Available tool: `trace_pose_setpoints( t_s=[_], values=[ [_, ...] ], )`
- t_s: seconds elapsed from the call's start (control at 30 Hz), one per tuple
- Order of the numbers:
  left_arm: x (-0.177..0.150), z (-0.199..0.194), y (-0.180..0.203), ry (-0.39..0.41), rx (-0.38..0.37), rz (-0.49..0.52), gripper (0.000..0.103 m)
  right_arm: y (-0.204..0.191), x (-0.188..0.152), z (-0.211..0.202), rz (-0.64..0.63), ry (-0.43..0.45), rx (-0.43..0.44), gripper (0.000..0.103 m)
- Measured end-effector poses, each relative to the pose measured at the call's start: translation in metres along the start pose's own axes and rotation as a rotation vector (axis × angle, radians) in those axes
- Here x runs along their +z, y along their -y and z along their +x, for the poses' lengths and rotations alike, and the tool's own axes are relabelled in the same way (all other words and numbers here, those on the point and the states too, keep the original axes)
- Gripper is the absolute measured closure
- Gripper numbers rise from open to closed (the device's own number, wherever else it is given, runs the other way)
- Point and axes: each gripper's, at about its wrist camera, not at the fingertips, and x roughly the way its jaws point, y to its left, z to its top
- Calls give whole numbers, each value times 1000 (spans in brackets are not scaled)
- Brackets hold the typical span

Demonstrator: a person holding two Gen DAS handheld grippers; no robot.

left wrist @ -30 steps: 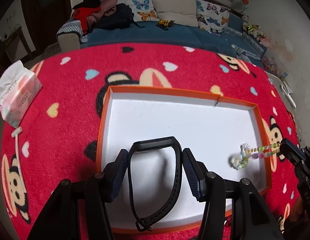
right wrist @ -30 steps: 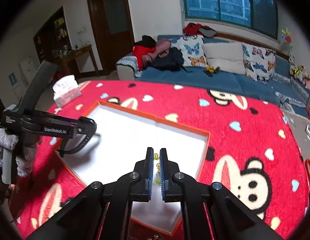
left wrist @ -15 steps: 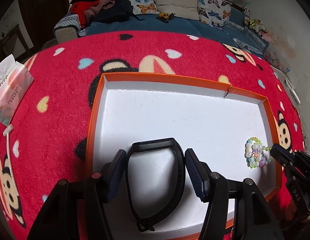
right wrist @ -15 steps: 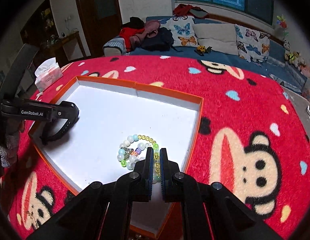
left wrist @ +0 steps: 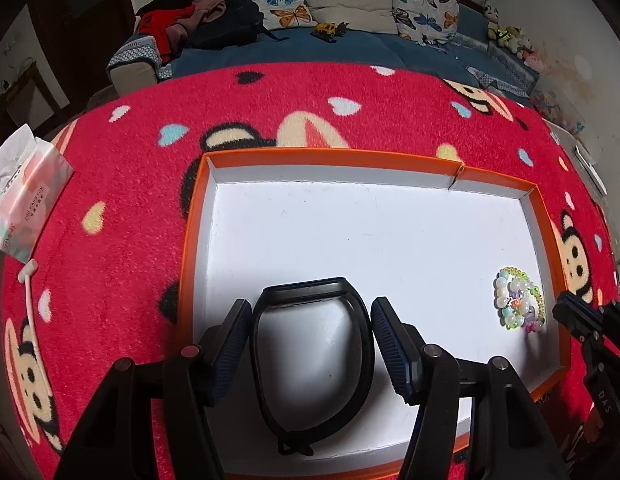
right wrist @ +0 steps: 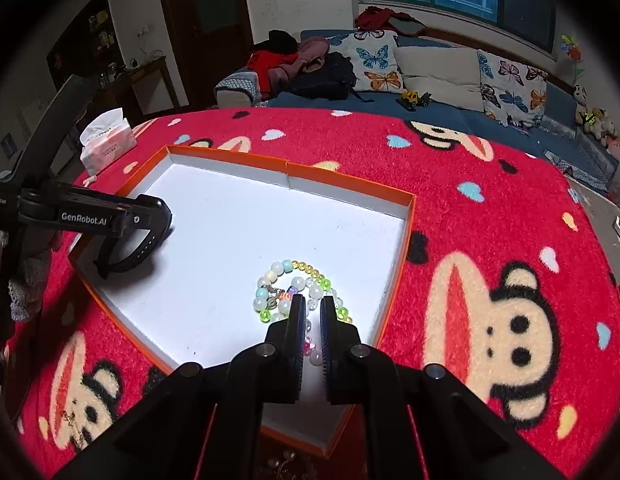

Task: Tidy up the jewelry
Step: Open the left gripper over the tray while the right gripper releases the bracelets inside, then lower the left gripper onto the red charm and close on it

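A shallow orange-rimmed tray (left wrist: 390, 158) with a white floor lies on a red cartoon rug; it also shows in the right wrist view (right wrist: 350, 180). My left gripper (left wrist: 310, 316) is shut on a black wristband (left wrist: 310, 360), which hangs over the tray's near left part. The wristband shows in the right wrist view (right wrist: 138, 248), under the left gripper (right wrist: 158, 216). A coiled beaded bracelet (left wrist: 518, 298) lies on the tray floor at the right. In the right wrist view my right gripper (right wrist: 312, 308) stands just over the beaded bracelet (right wrist: 282, 284), its jaws slightly parted with beads between them.
A tissue pack (left wrist: 22, 196) and a white cable (left wrist: 28, 292) lie on the rug to the left. A blue sofa (left wrist: 350, 44) with cushions, clothes and a toy stands behind. Small jewelry pieces lie on the rug near the tray's front edge (right wrist: 282, 464).
The right gripper lowered the beaded bracelet into the tray, where it now lies coiled, and its jaws parted a little. The left gripper came lower over the tray with the wristband.
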Motion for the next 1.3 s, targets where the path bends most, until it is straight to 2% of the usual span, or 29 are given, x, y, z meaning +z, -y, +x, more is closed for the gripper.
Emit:
trace_pose_setpoints(
  t_s=[0.07,0.2,0.23,0.5,0.73,1.03,1.3],
  values=[
    [-1,-4,-1,6,-12,-2,37,0,-1,-2,2,-6,4,91],
    [-3,-15,-2,25,-25,-4,37,-1,-5,-11,2,3,-5,73],
    [-5,-19,-1,30,-28,-3,37,-1,-5,-12,4,5,-5,72],
    [-30,-59,9,84,-53,33,37,-11,-15,-34,-15,25,-11,71],
    [-76,-88,28,105,-91,91,37,-16,-31,-52,-11,30,-10,71],
    [-140,-97,65,115,-128,227,37,-19,-59,-61,23,17,3,69],
    [-165,-84,99,120,-151,326,37,-18,-79,-64,28,8,15,69]
  ],
)
